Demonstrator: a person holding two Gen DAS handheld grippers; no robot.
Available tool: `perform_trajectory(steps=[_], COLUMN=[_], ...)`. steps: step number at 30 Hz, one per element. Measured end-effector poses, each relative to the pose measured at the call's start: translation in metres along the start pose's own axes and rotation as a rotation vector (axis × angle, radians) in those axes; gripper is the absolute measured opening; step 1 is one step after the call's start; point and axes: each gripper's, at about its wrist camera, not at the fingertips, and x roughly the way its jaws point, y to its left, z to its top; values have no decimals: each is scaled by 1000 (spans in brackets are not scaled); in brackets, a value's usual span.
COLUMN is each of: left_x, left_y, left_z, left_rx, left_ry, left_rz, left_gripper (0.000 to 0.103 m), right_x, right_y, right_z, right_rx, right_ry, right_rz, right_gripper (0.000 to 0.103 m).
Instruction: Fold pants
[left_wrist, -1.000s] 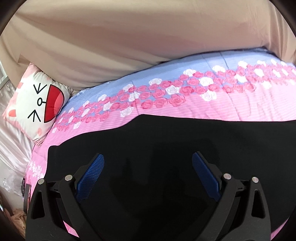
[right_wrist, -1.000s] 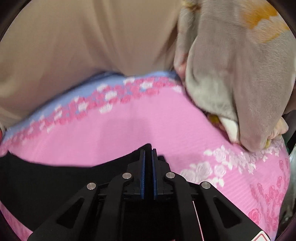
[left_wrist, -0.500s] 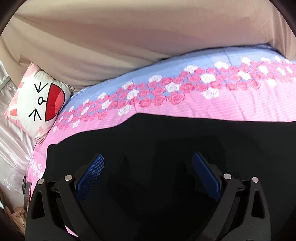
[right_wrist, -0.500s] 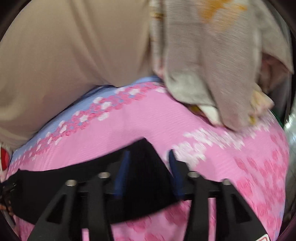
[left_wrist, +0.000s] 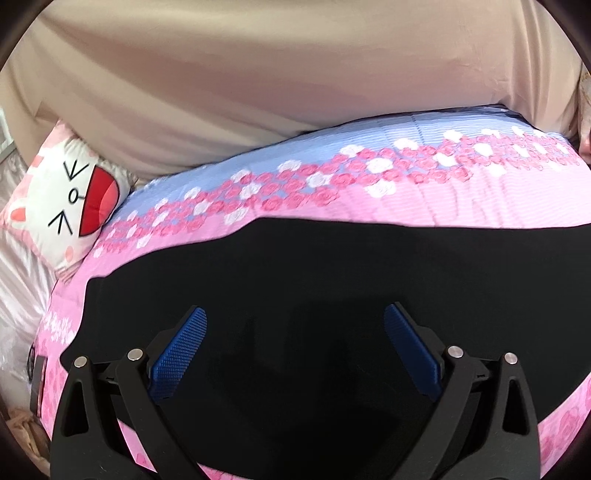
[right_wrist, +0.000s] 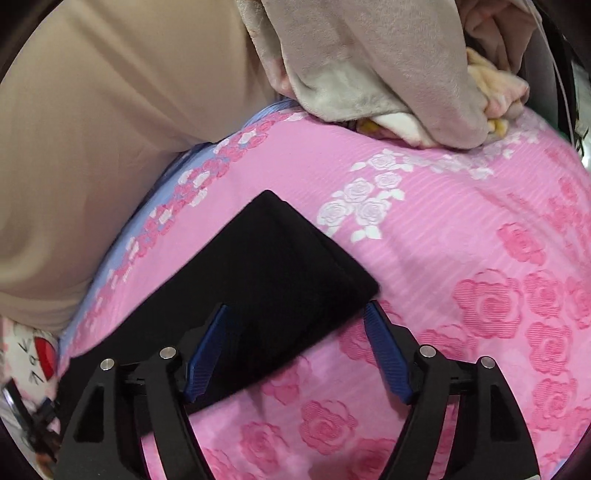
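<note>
Nearest the right camera, the right hand-held gripper has just been opening: a second ago its blue pads were clenched on the edge of the flat black fabric pants, and now the jaws stand wide apart and grasp nothing. The end of the pants lies between them, resting free on the pink rose-patterned quilt of the bed; the left pad sits over the cloth, the right pad just beside its lower corner, neither pressing on it. I judge this as a fold just laid down and let go, so the next step is likely a fresh grip for another fold or a smoothing pass.

The left hand-held gripper is released too, jaws spread over the broad black middle of the pants, holding nothing; whether its tips touch the cloth I cannot tell.

Farther off lie a white cartoon-face cushion at the left, a heap of grey plush blanket on the right, and a beige curtain behind the bed.
</note>
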Motion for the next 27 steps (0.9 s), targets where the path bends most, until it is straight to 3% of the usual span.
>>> perform_trajectory(steps=[3, 5, 11, 15, 20, 27], left_x=[4, 4, -12, -23, -18, -2], left_y=[12, 20, 11, -32, -90, -128], left_z=[-9, -15, -11, -3, 0, -3], left_rx=[-29, -48, -40, 49, 118, 147], left_ry=[24, 33, 6, -38, -6, 37], left_rz=[9, 9, -70, -144, -250, -221], left_gripper=[95, 95, 95, 95, 95, 96], right_x=[3, 5, -10, -28, -43, -64], right_y=[2, 3, 34, 78, 120, 185], right_z=[5, 4, -4, -5, -9, -25], right_rx=[39, 61, 51, -20, -81, -196], right_ry=[-28, -47, -106, -122, -122, -101], right_rz=[1, 11, 52, 100, 150, 273], right_gripper=[72, 14, 14, 14, 14, 14])
